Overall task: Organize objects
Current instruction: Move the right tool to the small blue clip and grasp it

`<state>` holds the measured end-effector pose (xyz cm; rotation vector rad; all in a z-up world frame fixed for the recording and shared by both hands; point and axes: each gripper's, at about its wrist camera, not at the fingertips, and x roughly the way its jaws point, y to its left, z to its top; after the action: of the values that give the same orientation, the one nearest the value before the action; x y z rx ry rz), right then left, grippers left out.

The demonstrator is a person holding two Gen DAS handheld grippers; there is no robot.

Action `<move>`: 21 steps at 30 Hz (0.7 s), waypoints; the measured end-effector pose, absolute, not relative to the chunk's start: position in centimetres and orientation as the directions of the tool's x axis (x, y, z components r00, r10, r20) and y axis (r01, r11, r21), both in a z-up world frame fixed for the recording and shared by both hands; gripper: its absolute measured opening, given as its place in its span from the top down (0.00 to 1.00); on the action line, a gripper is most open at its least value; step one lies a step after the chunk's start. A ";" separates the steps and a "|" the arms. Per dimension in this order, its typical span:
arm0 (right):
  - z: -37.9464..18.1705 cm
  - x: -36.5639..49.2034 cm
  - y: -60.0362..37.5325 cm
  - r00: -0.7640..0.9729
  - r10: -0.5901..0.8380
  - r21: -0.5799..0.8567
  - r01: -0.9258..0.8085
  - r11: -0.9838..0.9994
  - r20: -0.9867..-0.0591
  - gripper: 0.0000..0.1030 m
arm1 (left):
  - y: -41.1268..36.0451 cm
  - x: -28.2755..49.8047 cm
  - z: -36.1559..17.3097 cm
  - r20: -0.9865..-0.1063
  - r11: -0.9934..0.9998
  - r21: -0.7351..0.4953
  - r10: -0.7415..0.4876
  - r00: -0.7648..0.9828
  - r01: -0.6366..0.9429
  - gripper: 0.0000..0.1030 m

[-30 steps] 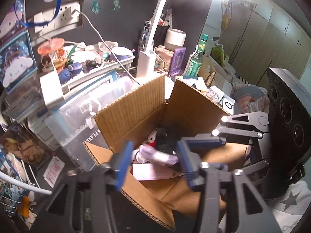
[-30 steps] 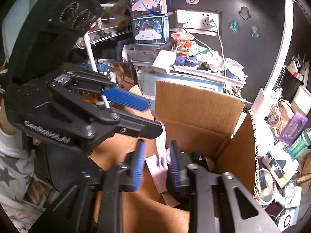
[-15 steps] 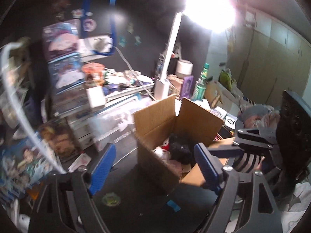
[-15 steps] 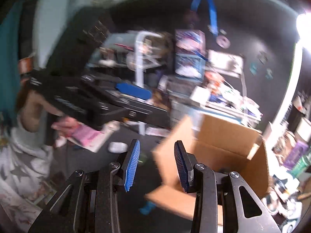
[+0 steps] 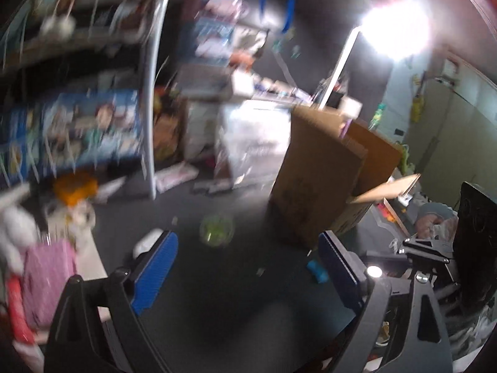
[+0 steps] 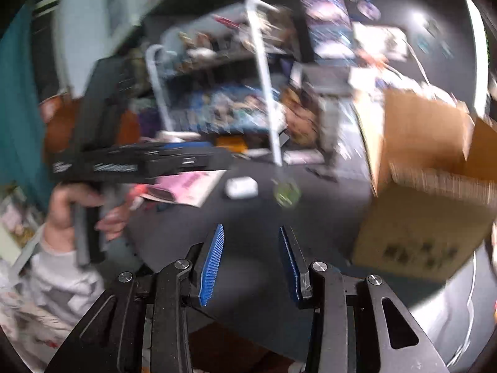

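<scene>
cardboard box point(image 6: 431, 186) right | white case point(image 6: 241, 187) beside green disc point(image 6: 286, 193)

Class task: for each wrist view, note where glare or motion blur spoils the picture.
Left wrist: lamp glare whites out the upper right, shelves smear badly. Right wrist: no glare, cardboard box and shelving streaked by motion, gripper fingers sharp.

Dark desk surface point(image 6: 254, 217) with scattered items

Ahead of the right gripper point(image 6: 251, 264) lie a small white case point(image 6: 241, 187) and a round green piece point(image 6: 287, 191); a pink booklet point(image 6: 186, 188) lies left, a cardboard box point(image 6: 425, 205) stands right, and a small blue piece point(image 5: 317, 272) lies near it.
</scene>
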<state>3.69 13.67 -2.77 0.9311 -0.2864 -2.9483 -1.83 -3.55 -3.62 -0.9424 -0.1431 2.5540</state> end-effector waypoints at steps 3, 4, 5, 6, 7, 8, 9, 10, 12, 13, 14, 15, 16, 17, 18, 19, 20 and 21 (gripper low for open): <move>-5.2 3.2 15.0 -0.794 -0.003 0.193 -0.144 -0.971 -0.608 0.68 | -3.8 -1.8 -5.3 -0.621 -0.911 -0.250 0.410 -0.668 -0.327 0.12; -5.9 3.2 15.3 -0.782 0.039 0.173 -0.186 -0.967 -0.622 0.68 | -3.9 -1.8 -5.8 -0.623 -0.910 -0.259 0.413 -0.664 -0.323 0.12; -6.7 3.3 15.6 -0.764 0.097 0.141 -0.240 -0.960 -0.637 0.68 | -3.9 -1.7 -6.2 -0.625 -0.907 -0.273 0.421 -0.657 -0.321 0.12; -7.2 3.2 15.7 -0.753 0.125 0.127 -0.267 -0.955 -0.646 0.68 | -3.8 -1.8 -6.5 -0.626 -0.902 -0.286 0.431 -0.650 -0.322 0.12; -7.9 3.0 16.0 -0.739 0.144 0.121 -0.292 -0.949 -0.658 0.68 | -3.8 -1.8 -6.8 -0.627 -0.898 -0.299 0.441 -0.642 -0.324 0.12; -8.3 2.7 16.3 -0.731 0.150 0.121 -0.305 -0.945 -0.666 0.68 | -3.6 -1.9 -7.1 -0.631 -0.894 -0.308 0.448 -0.633 -0.325 0.12; -8.7 2.6 16.4 -0.724 0.157 0.117 -0.313 -0.942 -0.672 0.68 | -3.4 -1.9 -7.2 -0.635 -0.894 -0.308 0.448 -0.630 -0.326 0.12; -9.2 2.3 16.5 -0.710 0.177 0.097 -0.327 -0.940 -0.682 0.68 | -3.2 -2.0 -7.3 -0.639 -0.894 -0.306 0.449 -0.625 -0.328 0.12; -9.6 2.0 16.4 -0.694 0.203 0.062 -0.336 -0.940 -0.691 0.68 | -2.8 -1.9 -7.4 -0.641 -0.890 -0.305 0.454 -0.618 -0.338 0.12; -9.8 1.9 16.3 -0.689 0.209 0.050 -0.335 -0.941 -0.694 0.69 | -2.8 -1.9 -7.3 -0.641 -0.889 -0.306 0.458 -0.617 -0.342 0.12; -10.0 1.9 16.4 -0.690 0.213 0.044 -0.335 -0.941 -0.692 0.71 | -2.7 -1.9 -7.3 -0.640 -0.887 -0.308 0.461 -0.614 -0.345 0.12; -10.1 2.0 16.2 -0.688 0.232 0.020 -0.337 -0.941 -0.687 0.78 | -2.7 -1.9 -7.3 -0.641 -0.886 -0.308 0.462 -0.614 -0.346 0.12; -10.1 1.9 16.1 -0.684 0.252 -0.008 -0.339 -0.941 -0.685 0.89 | -2.7 -2.0 -7.3 -0.642 -0.888 -0.306 0.459 -0.613 -0.345 0.12; -10.2 1.8 15.9 -0.679 0.276 -0.047 -0.335 -0.941 -0.680 0.89 | -2.7 -2.0 -7.3 -0.643 -0.888 -0.305 0.459 -0.613 -0.344 0.12; -10.3 1.8 15.7 -0.679 0.285 -0.066 -0.329 -0.942 -0.677 0.90 | -2.7 -2.1 -7.4 -0.645 -0.887 -0.308 0.460 -0.611 -0.343 0.12; -10.4 1.8 15.5 -0.680 0.290 -0.084 -0.319 -0.944 -0.673 0.91 | -2.6 -2.2 -7.4 -0.647 -0.885 -0.312 0.464 -0.605 -0.344 0.12; -10.4 2.0 15.4 -0.683 0.286 -0.096 -0.303 -0.948 -0.672 0.91 | -2.6 -2.2 -7.4 -0.648 -0.883 -0.315 0.468 -0.601 -0.348 0.12; -10.4 2.0 15.3 -0.684 0.283 -0.099 -0.295 -0.950 -0.672 0.91 | -2.5 -2.2 -7.3 -0.648 -0.881 -0.316 0.472 -0.598 -0.353 0.12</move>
<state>2.00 15.30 -10.42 1.2778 -0.0304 -3.2130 -2.19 -2.46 -7.34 -1.0551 -0.2132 2.4481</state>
